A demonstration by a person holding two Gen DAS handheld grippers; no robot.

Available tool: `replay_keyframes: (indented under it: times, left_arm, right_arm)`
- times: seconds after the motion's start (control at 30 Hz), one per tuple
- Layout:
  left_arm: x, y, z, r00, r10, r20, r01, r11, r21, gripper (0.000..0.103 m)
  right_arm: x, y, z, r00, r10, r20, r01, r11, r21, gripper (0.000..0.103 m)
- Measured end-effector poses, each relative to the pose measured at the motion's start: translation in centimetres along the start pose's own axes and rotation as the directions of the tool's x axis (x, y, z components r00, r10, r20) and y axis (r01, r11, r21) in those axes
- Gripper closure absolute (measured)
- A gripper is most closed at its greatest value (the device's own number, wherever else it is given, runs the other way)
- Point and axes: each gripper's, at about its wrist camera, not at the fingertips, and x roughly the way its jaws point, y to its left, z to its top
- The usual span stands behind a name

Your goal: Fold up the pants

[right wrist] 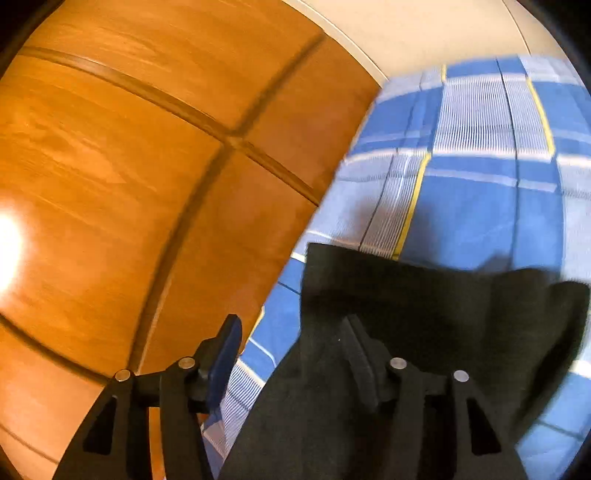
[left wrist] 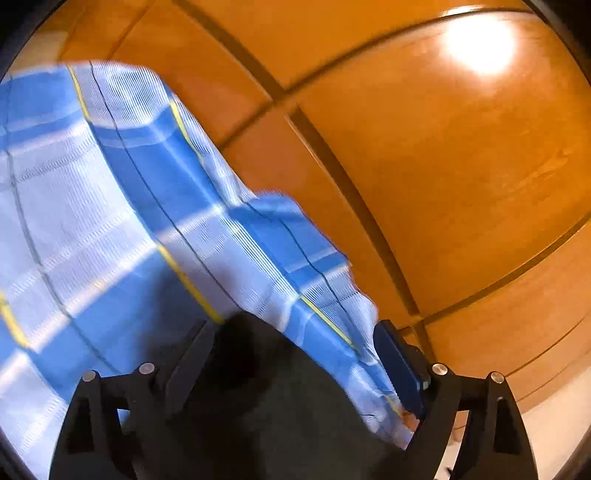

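The pants are black cloth. In the left wrist view they fill the gap between the fingers of my left gripper, whose jaws stand wide apart with the cloth lying over the left finger. In the right wrist view the pants drape over the right finger of my right gripper, whose jaws also stand wide apart. The pants lie on a blue plaid sheet, which also shows in the right wrist view. How much of the pants extends beyond the fingers is hidden.
An orange-brown wooden floor with dark seams lies beside the sheet's edge, seen also in the right wrist view. A pale wall or baseboard runs along the far top. A bright light glare reflects off the floor.
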Motion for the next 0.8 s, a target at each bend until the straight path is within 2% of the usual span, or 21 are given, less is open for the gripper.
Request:
replay_keyframes:
  times: [0.07, 0.13, 0.2, 0.27, 0.3, 0.33, 0.4, 0.43, 0.53, 0.57, 0.6, 0.63, 0.67, 0.73, 0.77, 0.8]
  left_arm:
    - [-0.9, 0.9, -0.4, 0.998, 0.059, -0.013, -0.059, 0.997, 0.040, 0.015]
    - [-1.0, 1.8, -1.7, 0.991, 0.126, -0.048, -0.120, 0.986, 0.113, 0.015]
    - [-1.1, 2.6, -3.3, 0.985, 0.135, -0.103, -0.114, 0.976, 0.187, 0.015]
    - [-1.0, 2.7, -4.8, 0.980, 0.125, -0.152, -0.084, 0.965, 0.250, 0.015]
    - [-0.9, 2.6, -5.4, 0.980, 0.115, -0.162, -0.067, 0.960, 0.273, 0.015]
    - [-1.1, 2.5, -5.9, 0.981, 0.101, -0.168, -0.046, 0.952, 0.303, 0.015]
    - [-0.8, 2.1, -6.9, 0.981, 0.099, -0.165, -0.032, 0.930, 0.365, 0.015]
    - [-0.5, 2.0, -7.2, 0.980, 0.103, -0.170, -0.030, 0.922, 0.386, 0.015]
    - [-0.1, 1.4, -8.1, 0.977, 0.139, -0.161, -0.054, 0.894, 0.446, 0.020]
    - [0.1, 1.3, -8.3, 0.978, 0.153, -0.144, -0.070, 0.883, 0.464, 0.024]
    - [0.0, 1.2, -8.5, 0.976, 0.180, -0.122, -0.099, 0.868, 0.487, 0.037]
    - [-0.1, 1.2, -8.5, 0.971, 0.218, -0.102, -0.138, 0.851, 0.507, 0.043]
    - [-0.3, 1.4, -8.4, 0.968, 0.223, -0.111, -0.138, 0.851, 0.506, 0.045]
    - [-0.9, 1.9, -7.8, 0.975, 0.190, -0.119, -0.110, 0.868, 0.484, 0.057]
    - [-1.4, 1.9, -7.6, 0.976, 0.183, -0.117, -0.105, 0.871, 0.480, 0.084]
    - [-1.7, 2.0, -7.2, 0.975, 0.190, -0.113, -0.114, 0.871, 0.478, 0.086]
  right_arm:
    - [-1.2, 1.2, -2.2, 0.993, 0.045, -0.105, -0.056, 0.993, -0.100, 0.044]
    - [-1.7, 2.8, -5.6, 0.970, 0.072, -0.234, -0.124, 0.968, -0.217, 0.044]
    - [-2.7, 4.9, -10.9, 0.925, 0.089, -0.368, -0.225, 0.912, -0.344, 0.045]
    - [-4.1, 6.6, -17.4, 0.842, 0.153, -0.518, -0.383, 0.846, -0.371, 0.045]
    - [-4.8, 7.2, -20.9, 0.779, 0.202, -0.593, -0.467, 0.818, -0.335, 0.045]
    - [-5.0, 7.6, -23.0, 0.740, 0.229, -0.632, -0.509, 0.805, -0.304, 0.045]
    - [-5.5, 9.2, -29.2, 0.611, 0.281, -0.740, -0.617, 0.755, -0.223, 0.045]
    - [-5.2, 10.1, -31.5, 0.571, 0.269, -0.775, -0.644, 0.733, -0.220, 0.045]
    - [-4.7, 12.7, -38.3, 0.506, 0.169, -0.846, -0.680, 0.682, -0.270, 0.045]
    - [-4.4, 13.2, -39.8, 0.487, 0.143, -0.862, -0.681, 0.680, -0.272, 0.045]
    - [-3.7, 13.6, -41.6, 0.473, 0.105, -0.875, -0.672, 0.686, -0.280, 0.045]
    - [-3.4, 13.7, -42.4, 0.477, 0.086, -0.875, -0.662, 0.689, -0.294, 0.046]
    - [-3.1, 14.0, -43.2, 0.506, 0.069, -0.860, -0.645, 0.691, -0.325, 0.046]
    - [-3.0, 14.7, -43.1, 0.577, 0.083, -0.812, -0.613, 0.702, -0.364, 0.047]
    - [-2.8, 14.7, -42.5, 0.598, 0.119, -0.793, -0.610, 0.708, -0.354, 0.047]
    - [-3.2, 14.9, -42.1, 0.608, 0.167, -0.776, -0.624, 0.705, -0.338, 0.047]
